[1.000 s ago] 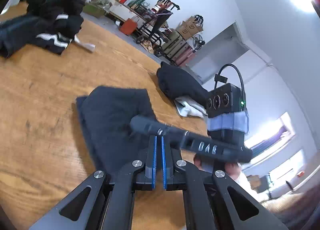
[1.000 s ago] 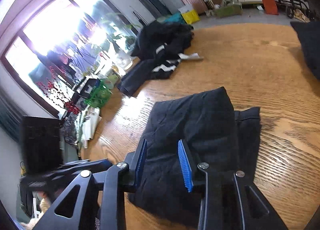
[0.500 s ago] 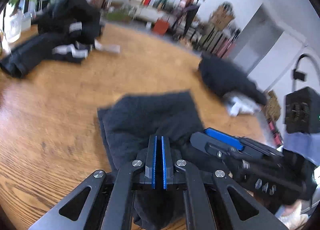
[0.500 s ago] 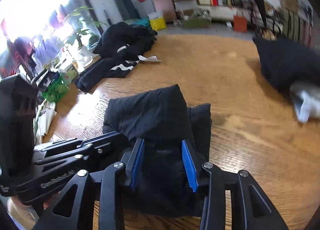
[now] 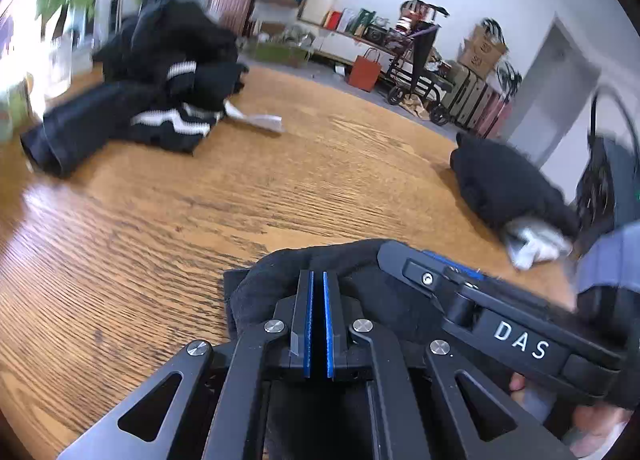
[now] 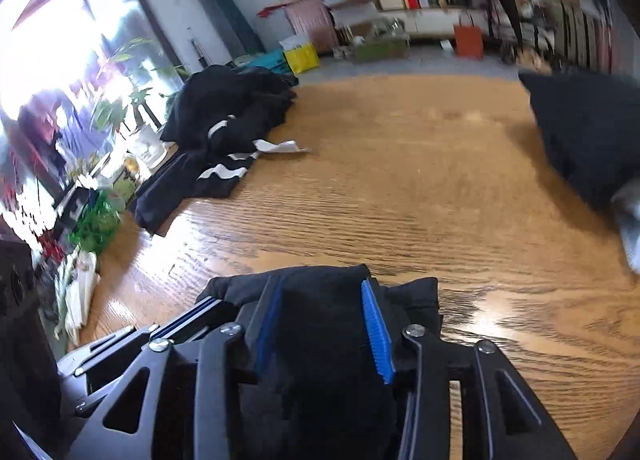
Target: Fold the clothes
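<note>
A folded black garment (image 5: 260,284) lies on the wooden table (image 5: 240,200) close to both cameras. My left gripper (image 5: 316,274) is shut, its blue pads almost touching, with the tips low against the garment's near fold. My right gripper (image 6: 320,284) is open and straddles the thick folded garment (image 6: 416,296), so cloth fills the space between its blue pads. In the left wrist view the right gripper (image 5: 448,272) comes in from the right, close beside the left one. In the right wrist view the left gripper (image 6: 192,316) shows at lower left.
A loose pile of black clothes with white stripes (image 5: 160,92) (image 6: 228,120) lies at the table's far left. A folded black stack (image 5: 504,180) (image 6: 588,128) over a white cloth (image 5: 532,240) sits at the right. Plants (image 6: 92,220) line the left edge. A hand (image 5: 596,420) holds the right gripper.
Both grippers have dropped lower and come forward over the garment, which now fills the space between the right gripper's fingers. The left gripper stayed shut, and the right kept its width.
</note>
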